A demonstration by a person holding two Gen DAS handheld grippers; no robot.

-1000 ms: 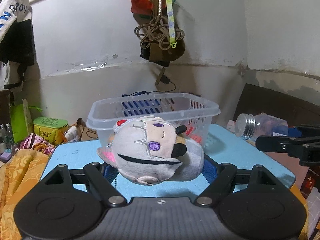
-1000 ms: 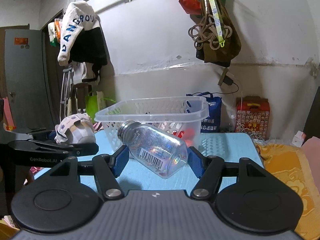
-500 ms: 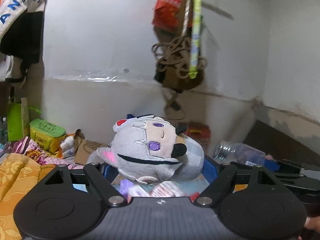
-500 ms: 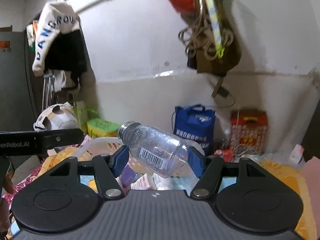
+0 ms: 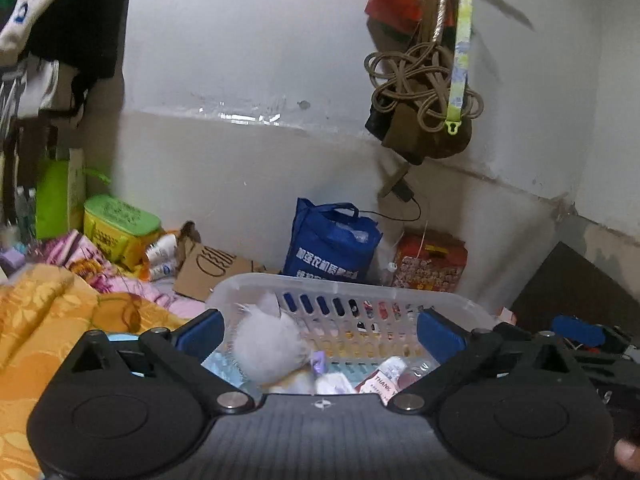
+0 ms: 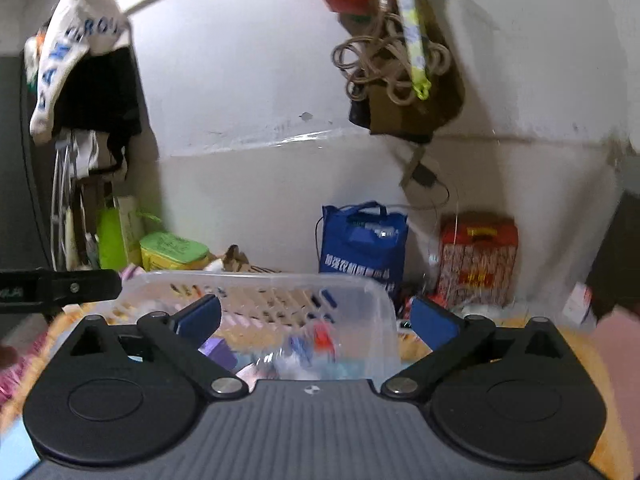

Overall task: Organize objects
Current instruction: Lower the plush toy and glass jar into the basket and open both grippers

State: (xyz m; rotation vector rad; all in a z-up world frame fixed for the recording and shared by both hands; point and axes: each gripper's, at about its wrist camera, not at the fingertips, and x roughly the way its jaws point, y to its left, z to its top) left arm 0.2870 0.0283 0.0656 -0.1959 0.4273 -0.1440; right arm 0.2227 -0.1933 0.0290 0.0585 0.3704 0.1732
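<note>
Hovering both grippers over the basket [image 5: 440, 300], I have the left gripper [image 5: 320, 328] spread wide and released, gripping nothing; the right gripper [image 6: 316, 320] is likewise spread and bare. The plush [image 5: 268, 348] sits inside the basket near its left wall, blurred, so I cannot tell which way its face points or where its long axis runs. The bottle [image 6: 288, 356] shows only as a clear smear low in the basket; I cannot tell its axis either. My worry: these 2 things may not have settled, and the plush could roll against the low rim, or a dropping finger could clip that rim and tip the light basket.
</note>
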